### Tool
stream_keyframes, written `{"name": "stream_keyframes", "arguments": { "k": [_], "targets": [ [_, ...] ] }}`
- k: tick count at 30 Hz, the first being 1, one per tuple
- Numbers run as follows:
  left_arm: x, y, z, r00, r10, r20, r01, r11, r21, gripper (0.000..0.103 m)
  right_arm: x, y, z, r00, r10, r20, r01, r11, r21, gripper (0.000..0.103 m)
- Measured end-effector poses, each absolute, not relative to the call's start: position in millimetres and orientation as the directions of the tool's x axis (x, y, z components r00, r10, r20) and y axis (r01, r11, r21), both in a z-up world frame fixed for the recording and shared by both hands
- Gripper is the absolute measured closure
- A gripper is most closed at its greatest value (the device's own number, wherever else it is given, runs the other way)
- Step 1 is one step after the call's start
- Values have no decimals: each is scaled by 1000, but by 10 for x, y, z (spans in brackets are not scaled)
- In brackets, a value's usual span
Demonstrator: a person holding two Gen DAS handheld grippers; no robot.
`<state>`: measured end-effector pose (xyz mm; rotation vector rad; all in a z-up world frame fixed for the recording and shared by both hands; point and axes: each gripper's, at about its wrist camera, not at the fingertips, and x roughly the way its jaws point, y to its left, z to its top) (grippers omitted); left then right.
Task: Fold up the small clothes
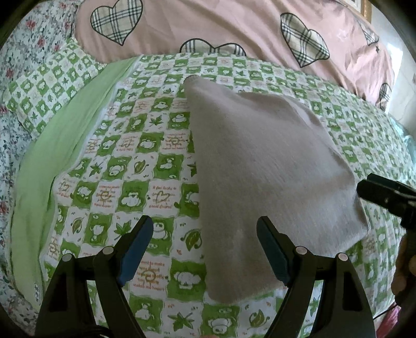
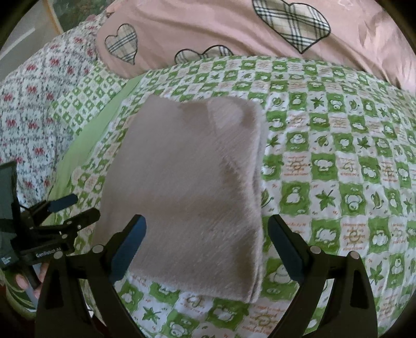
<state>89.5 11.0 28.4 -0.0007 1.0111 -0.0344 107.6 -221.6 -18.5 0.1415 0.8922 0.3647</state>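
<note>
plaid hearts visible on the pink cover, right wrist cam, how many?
3 on the pink cover: a small heart at left, a partly hidden one at the checkered quilt's edge, and a large one at upper right. More may lie outside view.

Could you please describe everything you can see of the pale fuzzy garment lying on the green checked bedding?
The pale fuzzy garment is a soft, fleecy-looking piece in greyish pink, already folded into a rough rectangle with stacked layers showing along its right edge in the right wrist view. A rounded flap shape shows near its far end. It lies flat on the green checked bedding, touching only that. Neither gripper touches it.
</note>
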Motion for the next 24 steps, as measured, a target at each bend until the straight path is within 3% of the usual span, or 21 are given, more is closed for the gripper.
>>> {"name": "stream_keyframes", "arguments": {
  "k": [10, 14, 17, 18, 20, 21, 22, 24],
  "targets": [
    [1465, 315, 207, 515, -113, -849, -4, 991, -135, 21, 1753, -2497, -273, 572, 469, -674, -161, 869, 468, 9],
    [1767, 406, 176, 514, -176, -840, -23, 976, -218, 21, 2080, -2532, -409, 545, 505, -670, -123, 838, 531, 24],
    [1999, 451, 161, 520, -193, -832, -30, 969, -244, 19, 2284, -2539, -505, 528, 526, -667, -95, 817, 569, 29],
    [2061, 455, 141, 518, -189, -834, -34, 970, -241, 19, 2341, -2531, -536, 522, 536, -663, -97, 810, 579, 33],
    [2179, 432, 85, 504, -175, -846, -37, 974, -223, 19, 2441, -2484, -628, 494, 547, -676, -97, 808, 582, 81],
    [2218, 417, 67, 499, -167, -850, -35, 977, -212, 19, 2442, -2470, -610, 506, 531, -680, -97, 818, 567, 82],
    [2243, 394, 61, 501, -155, -851, -31, 980, -197, 19, 2418, -2460, -555, 527, 516, -675, -112, 830, 547, 91],
    [2275, 329, 27, 511, -116, -852, -19, 989, -146, 19, 2360, -2426, -422, 572, 472, -671, -144, 863, 484, 94]
  ]
}}
